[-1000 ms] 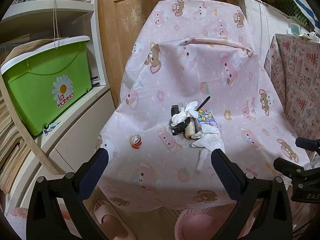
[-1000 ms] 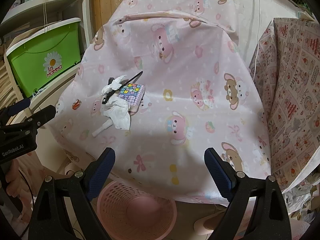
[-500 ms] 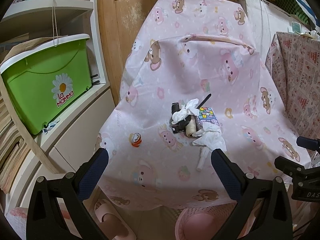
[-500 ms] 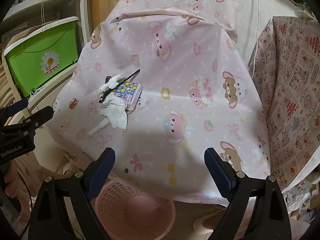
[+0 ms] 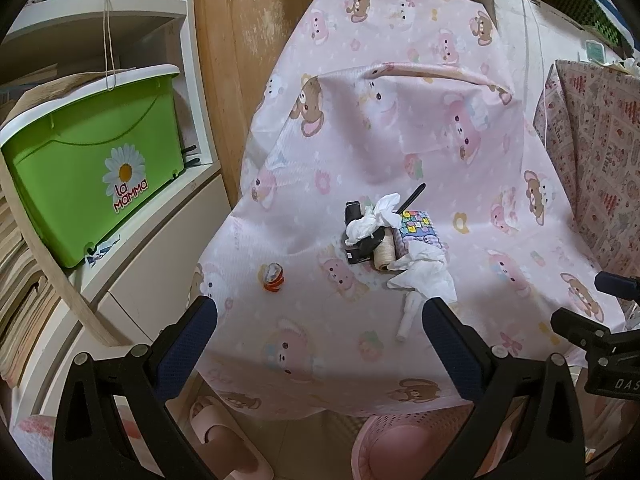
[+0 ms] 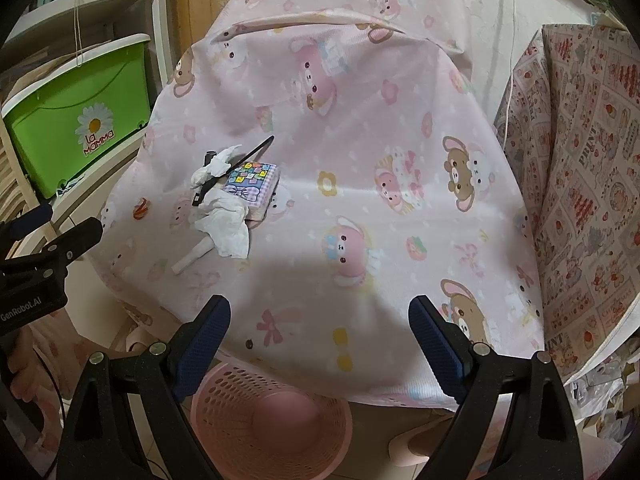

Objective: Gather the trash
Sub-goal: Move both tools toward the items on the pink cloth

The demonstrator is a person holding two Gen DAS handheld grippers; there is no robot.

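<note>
A pink cartoon-print cloth (image 5: 400,152) (image 6: 360,120) covers a table. On it lies a small heap: a crumpled white tissue (image 5: 374,220) (image 6: 212,166) over a black box (image 5: 358,250), a larger white tissue (image 5: 428,276) (image 6: 228,228), a thread spool (image 5: 384,250), a colourful notepad (image 5: 418,232) (image 6: 250,184), a black pen (image 5: 410,198) (image 6: 256,150), a white tube (image 5: 408,316) (image 6: 192,258) and a small red-orange wrapper (image 5: 273,276) (image 6: 140,210). A pink perforated basket (image 6: 268,416) (image 5: 400,448) stands on the floor under the table's near edge. Both the left gripper (image 5: 320,316) and the right gripper (image 6: 318,312) are open and empty, short of the heap.
A green "La Mamma" storage box (image 5: 92,168) (image 6: 76,120) sits on white shelving at the left. Behind the table is a wooden door (image 5: 256,20). A second patterned cloth (image 6: 580,180) hangs at the right. Pink slippers (image 5: 224,436) lie on the floor.
Both views have shifted slightly: the heap sits a little farther left in the right wrist view. Nothing on the table has moved, and both grippers stay open.
</note>
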